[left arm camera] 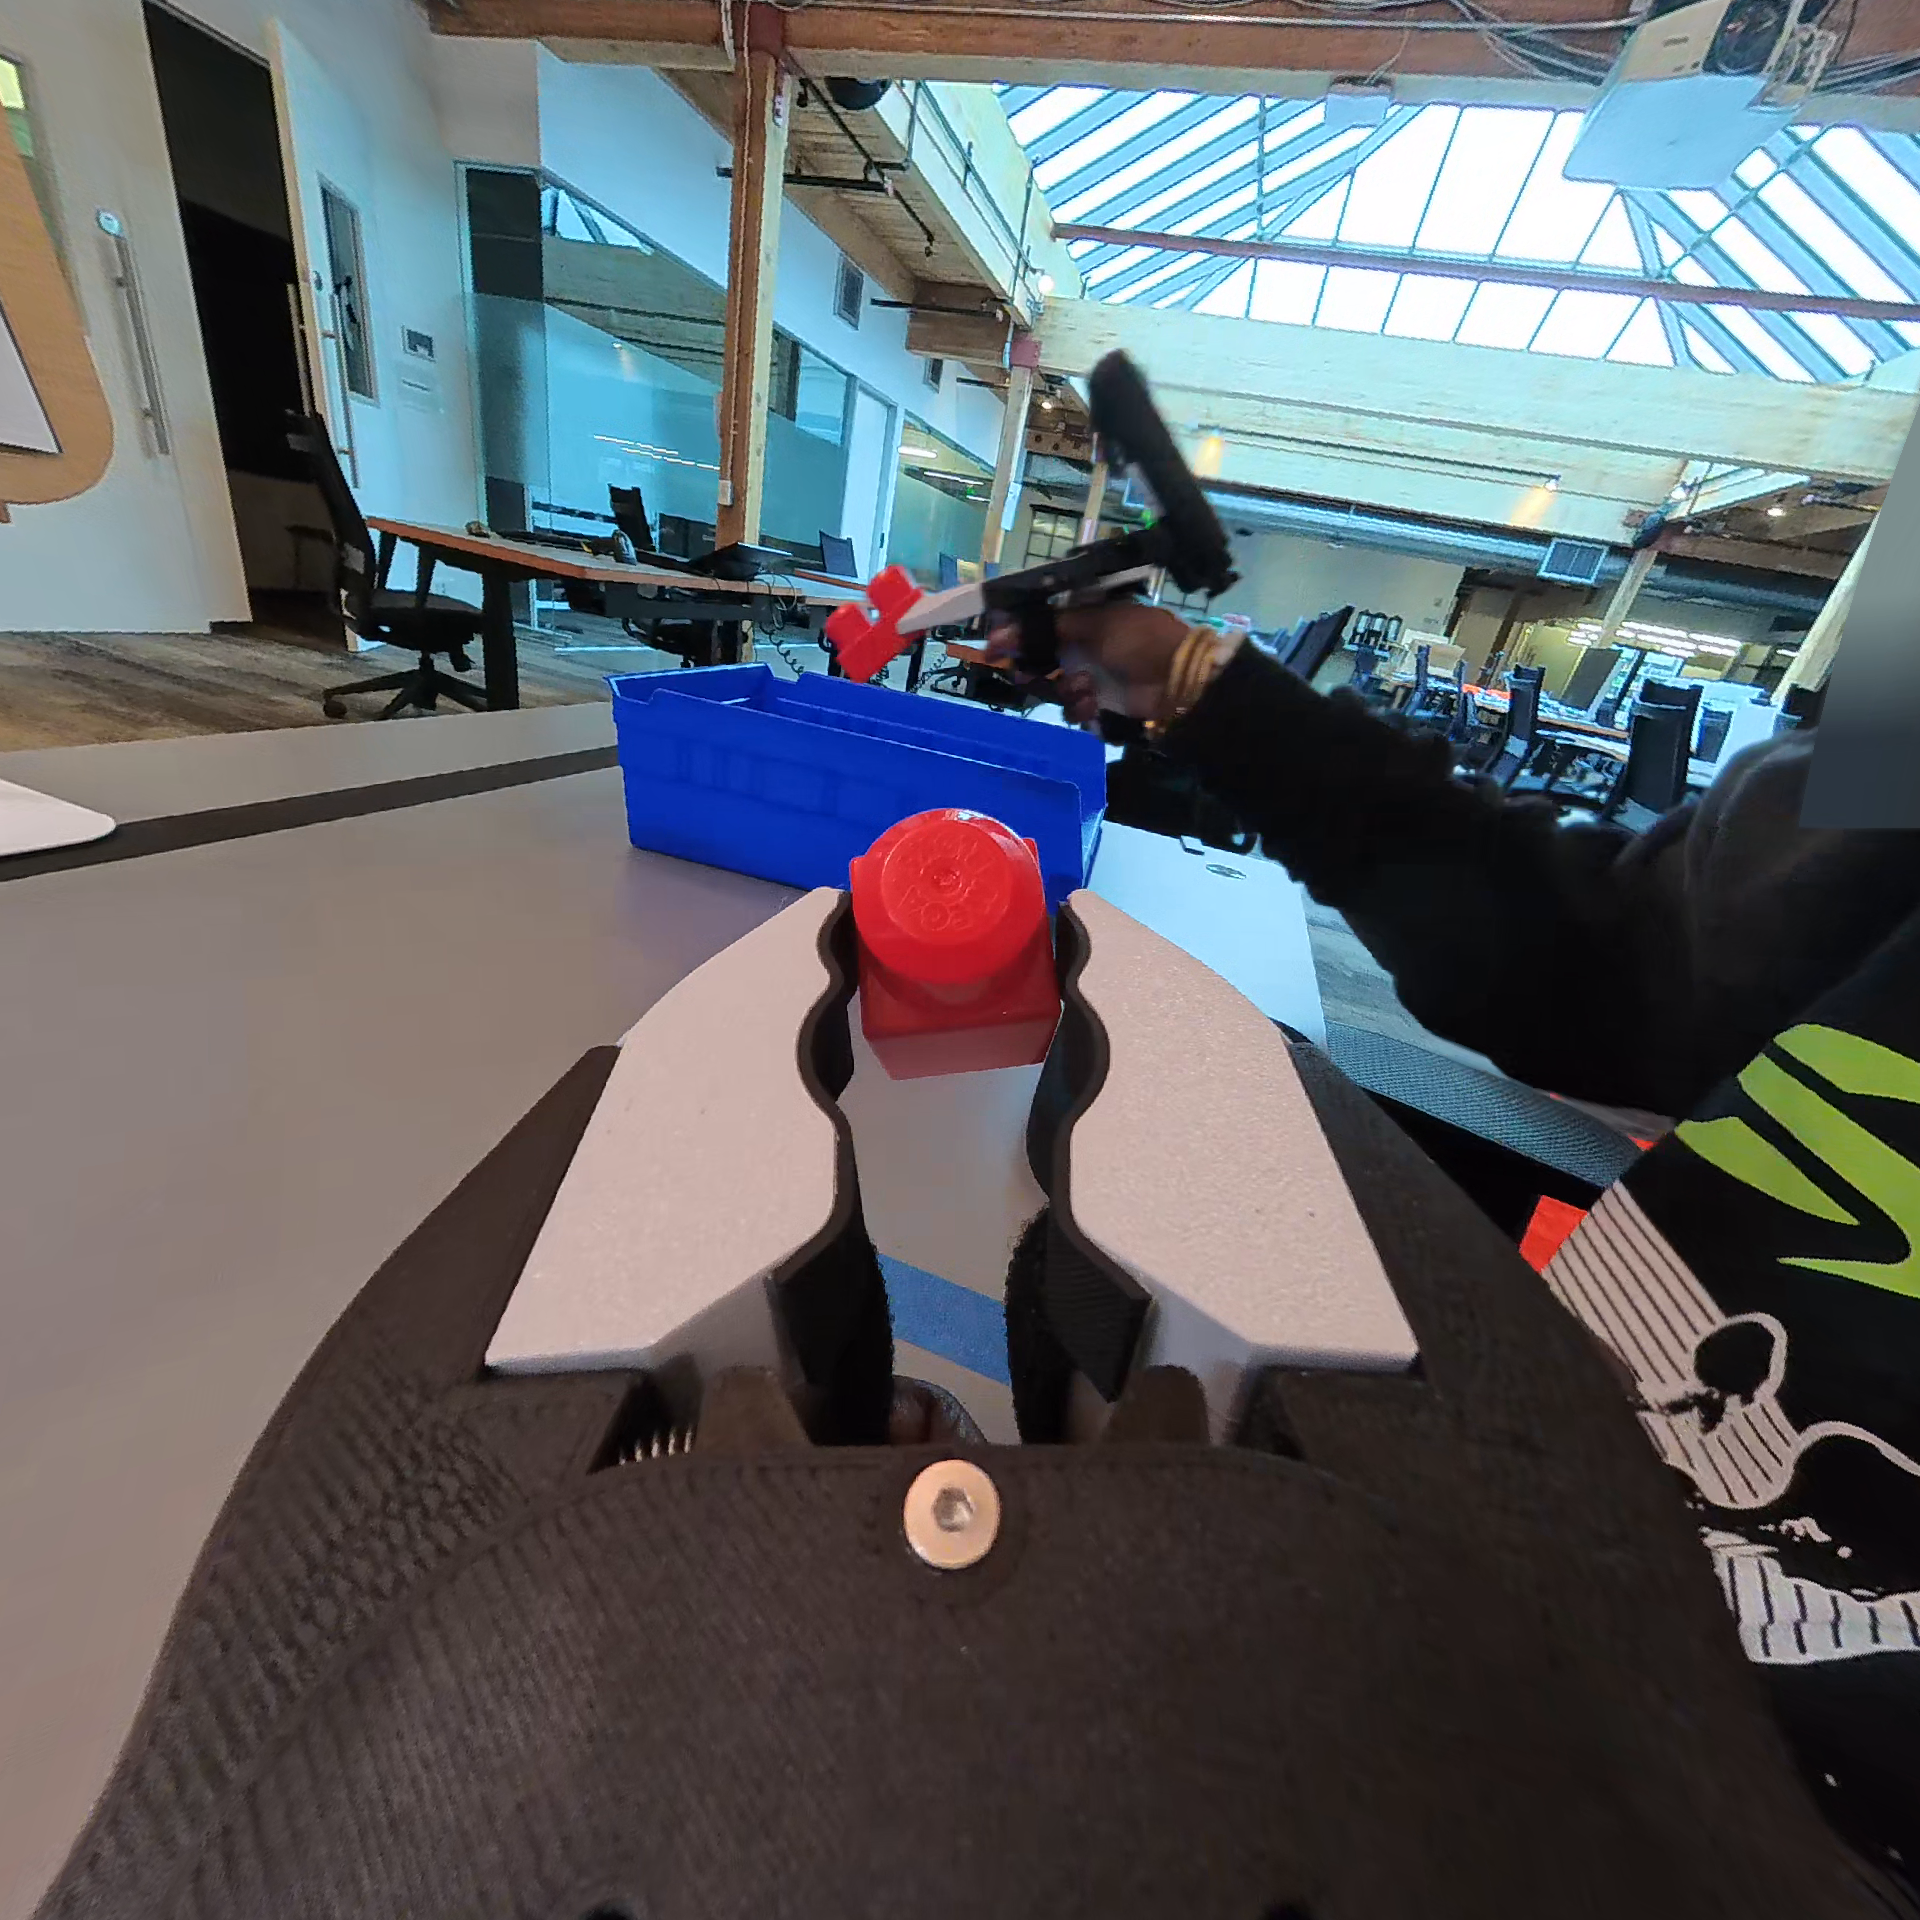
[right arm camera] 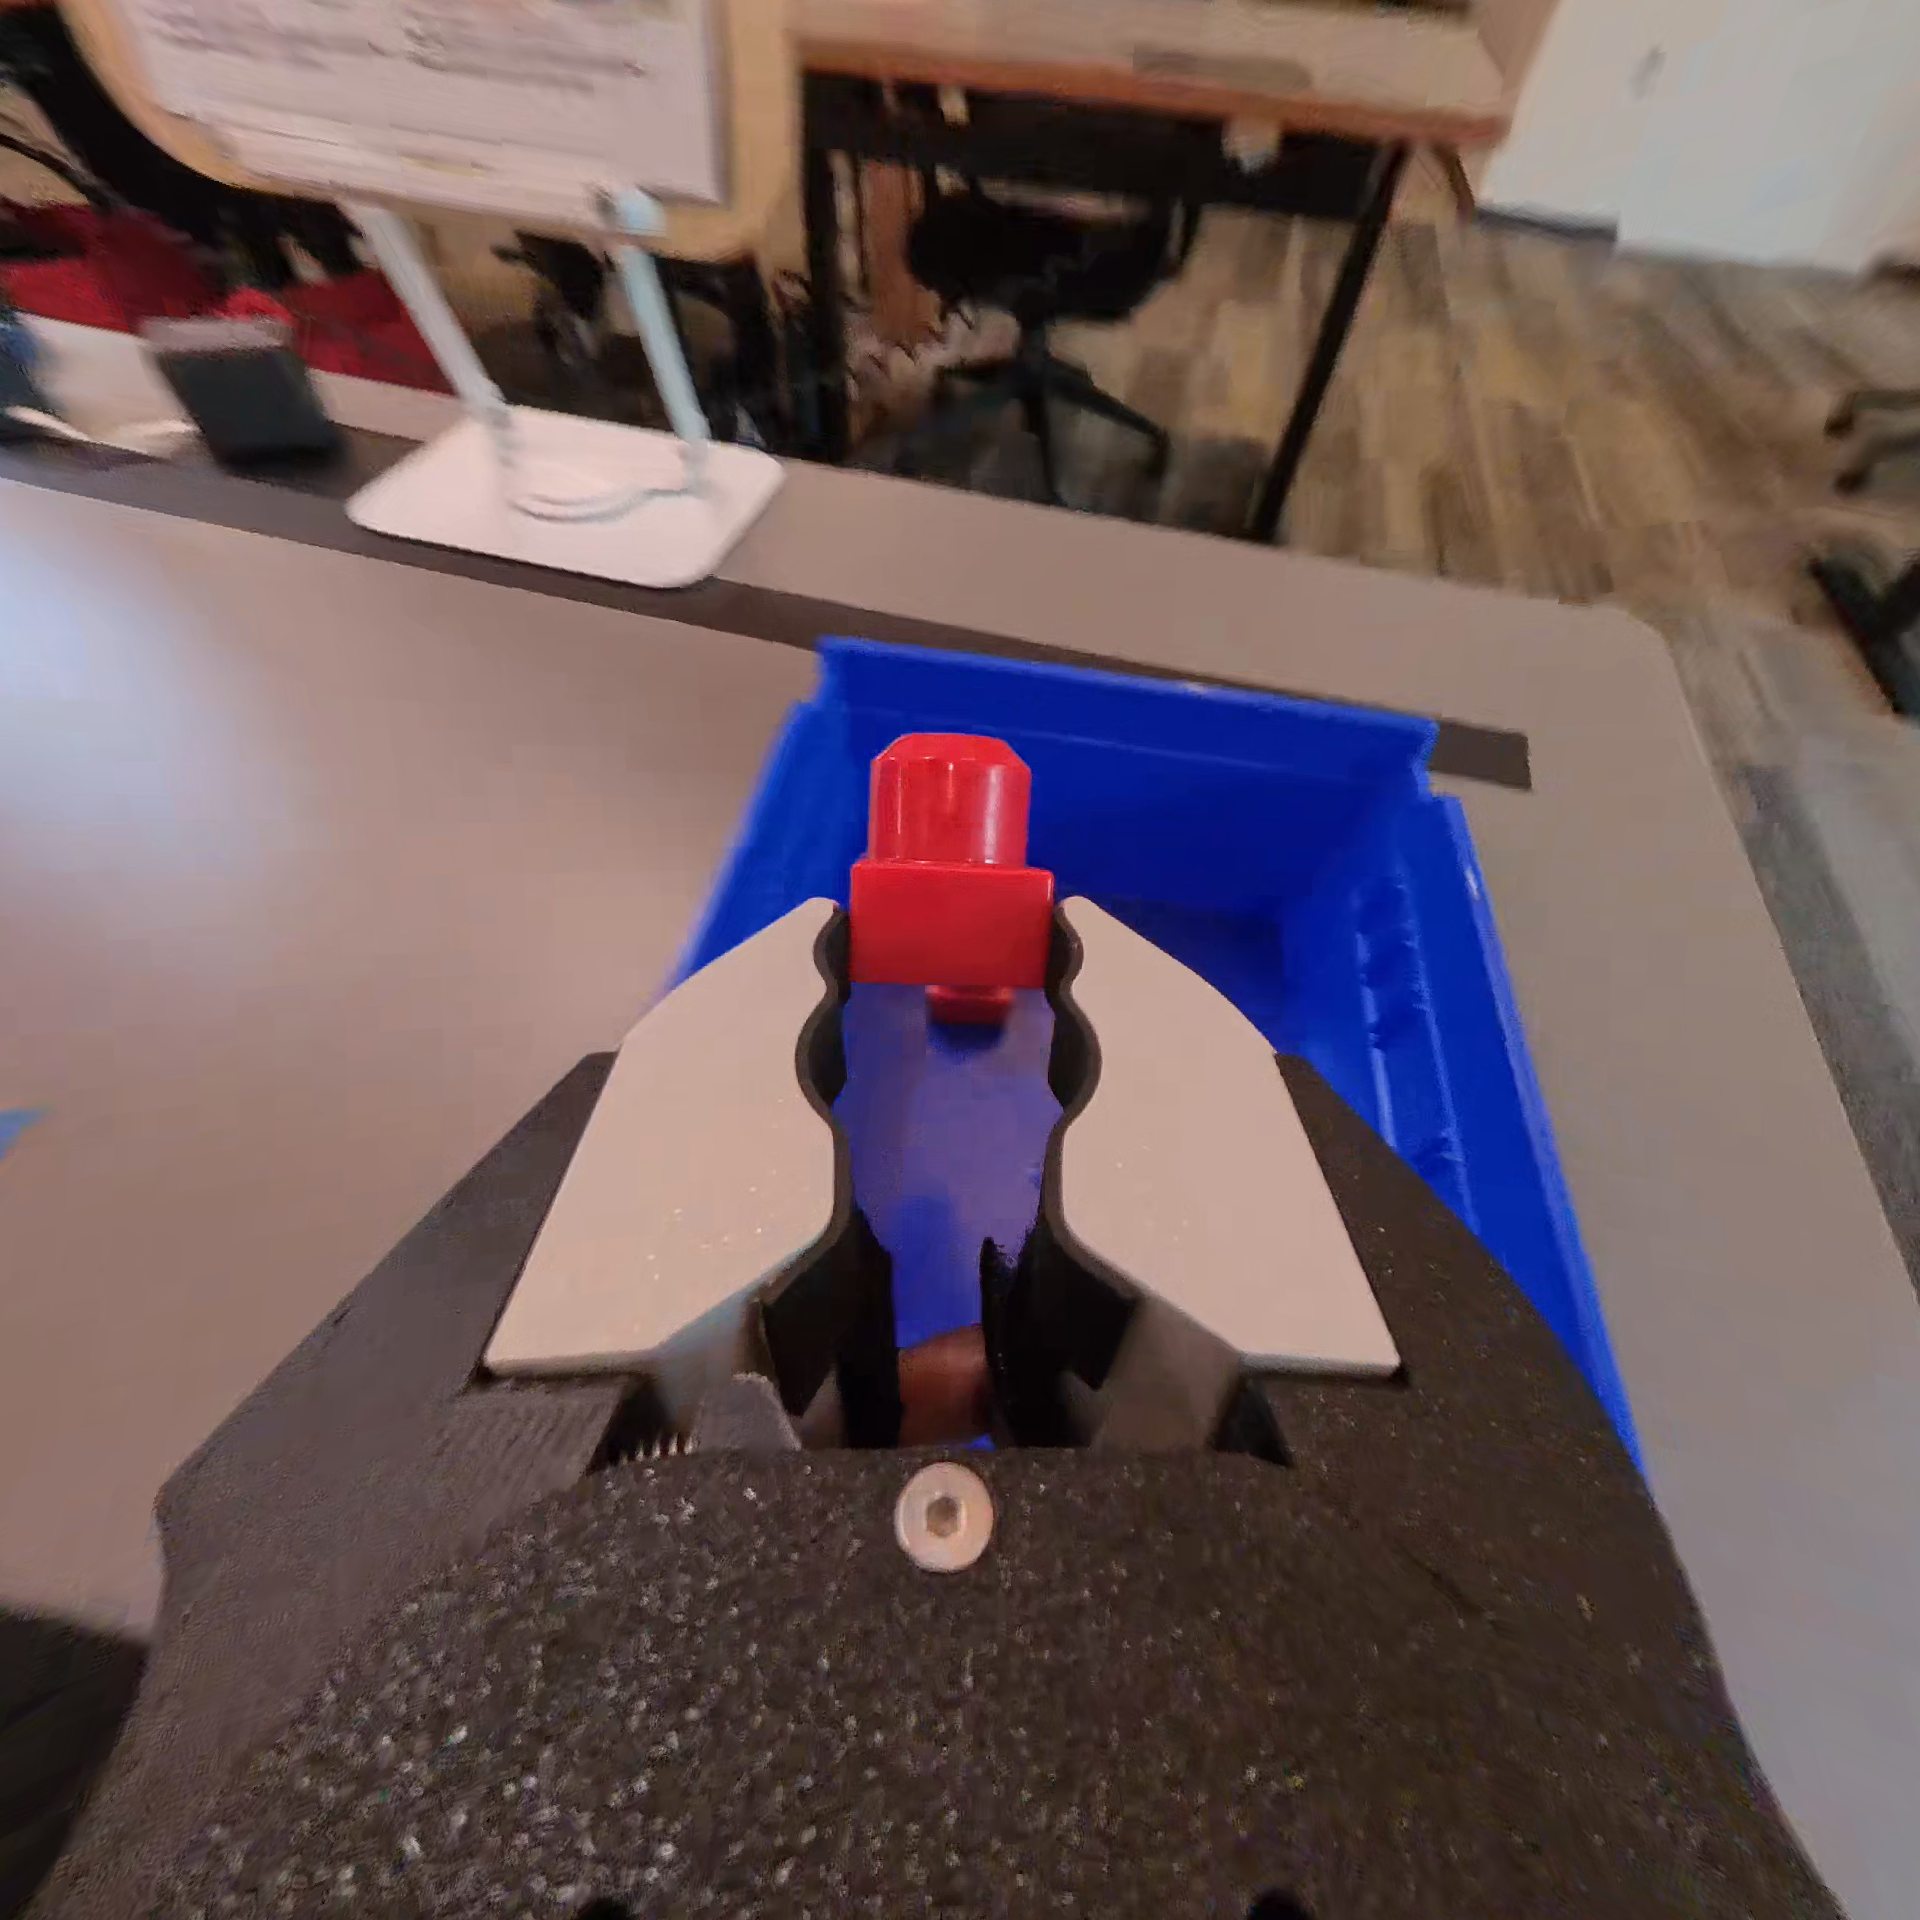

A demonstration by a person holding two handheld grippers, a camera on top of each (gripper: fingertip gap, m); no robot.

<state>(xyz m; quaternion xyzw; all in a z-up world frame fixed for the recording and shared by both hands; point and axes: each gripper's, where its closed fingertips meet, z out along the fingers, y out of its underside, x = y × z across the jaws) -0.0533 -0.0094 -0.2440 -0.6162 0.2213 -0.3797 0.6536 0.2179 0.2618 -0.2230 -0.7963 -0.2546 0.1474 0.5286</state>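
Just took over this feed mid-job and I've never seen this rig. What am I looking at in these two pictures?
No robot arm: a person holds a hand-held two-finger gripper in each hand, each with a camera looking along its fingers. In the left wrist view, the left gripper clamps a red plastic building block with a round stud above the grey table. In the right wrist view, the right gripper clamps a similar red block over the open blue plastic bin. A white stand base sits behind.
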